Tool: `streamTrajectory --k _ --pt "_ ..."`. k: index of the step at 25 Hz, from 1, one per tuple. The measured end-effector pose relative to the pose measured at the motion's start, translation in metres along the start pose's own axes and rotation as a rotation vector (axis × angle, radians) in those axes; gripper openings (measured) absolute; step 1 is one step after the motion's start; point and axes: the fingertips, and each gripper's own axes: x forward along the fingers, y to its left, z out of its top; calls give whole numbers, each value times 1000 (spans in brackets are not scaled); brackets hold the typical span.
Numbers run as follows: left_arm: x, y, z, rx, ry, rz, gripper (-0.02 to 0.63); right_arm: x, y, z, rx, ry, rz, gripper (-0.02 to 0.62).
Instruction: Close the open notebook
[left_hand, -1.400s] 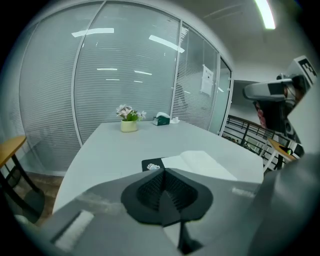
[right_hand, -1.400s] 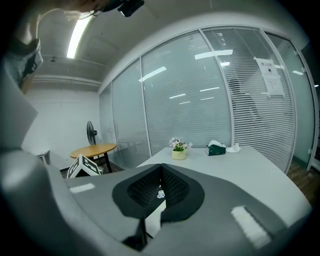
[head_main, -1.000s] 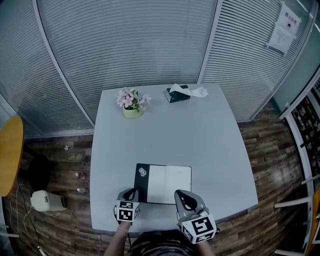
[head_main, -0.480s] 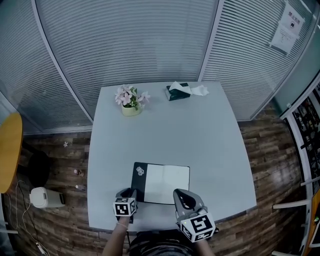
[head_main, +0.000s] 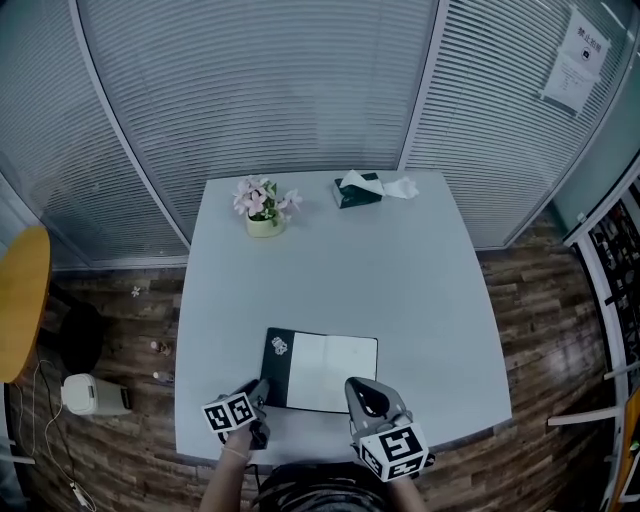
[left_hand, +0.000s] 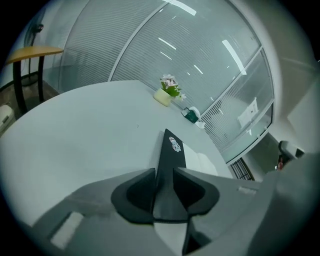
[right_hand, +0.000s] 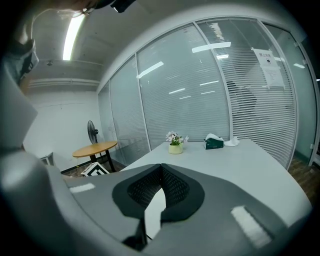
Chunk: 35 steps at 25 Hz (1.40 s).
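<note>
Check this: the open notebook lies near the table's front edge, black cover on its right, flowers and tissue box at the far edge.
Not quite: the head view shows the notebook with its black cover on the left, not the right. The rest holds.

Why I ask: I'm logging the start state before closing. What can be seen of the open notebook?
The notebook lies open and flat near the table's front edge. Its black cover, bearing a small pale emblem, is spread to the left; blank white pages fill the right. The cover's near end sits between the jaws of the left gripper, which have just been opening; contact can't be confirmed.
</note>
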Motion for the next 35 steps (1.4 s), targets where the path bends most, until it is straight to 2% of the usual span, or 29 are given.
streamTrajectory --k 6,11,13,19,28,30,35 --pt "-19 -24 10 1 -55 -52 118 0 -3 2 11 -9 29 0" --pt "-30 -45 9 162 -39 -50 118 2 -4 7 15 -23 54 0" --pt "-32 -53 11 199 -40 -57 118 3 -5 9 17 -30 63 1" --pt "-40 -77 15 192 -61 -113 118 4 -8 13 24 -45 80 0" --pt "-37 -120 3 312 -46 -147 98 -1 -7 15 44 -64 92 0" --pt "-36 -127 2 307 -52 -161 49 -3 -7 15 43 -65 91 0" --pt "-31 -147 -3 278 -51 -215 37 -7 -17 13 43 -62 72 1"
